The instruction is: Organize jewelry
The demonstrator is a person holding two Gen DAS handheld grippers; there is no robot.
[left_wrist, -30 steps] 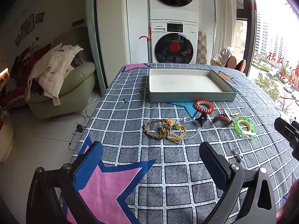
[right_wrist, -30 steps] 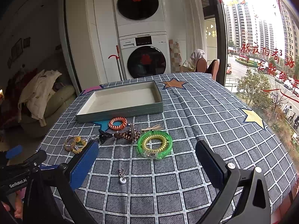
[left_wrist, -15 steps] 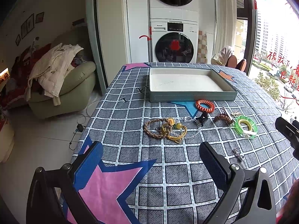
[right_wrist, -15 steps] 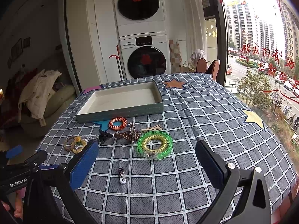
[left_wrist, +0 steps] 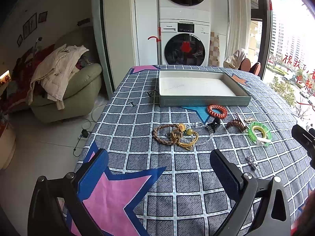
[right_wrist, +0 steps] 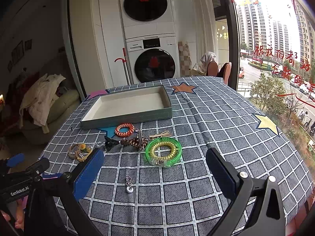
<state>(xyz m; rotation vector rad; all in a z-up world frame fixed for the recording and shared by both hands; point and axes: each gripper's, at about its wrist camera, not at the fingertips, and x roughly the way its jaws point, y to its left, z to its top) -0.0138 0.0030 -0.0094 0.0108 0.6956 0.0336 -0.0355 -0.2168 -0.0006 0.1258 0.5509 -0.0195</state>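
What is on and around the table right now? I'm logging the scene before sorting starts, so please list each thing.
tray: 1, grey-green with white inside, far side of the table, nothing in it
orange coil band: 1, orange, just in front of the tray
brown coil band: 1, brown, with a metal clip across it
green bangle: 1, clear green, around a yellow coil band
braided bracelets: a tangle, brown and yellow, left of the rest
black clip: 1, black, mid row
small charm: 1, silver, nearest the grippers
tablecloth: 1, grey check with stars
washing machines: 2, white, stacked behind
armchair: 1, pale green, clothes piled on it
left gripper: open, holds nothing
right gripper: open, holds nothing
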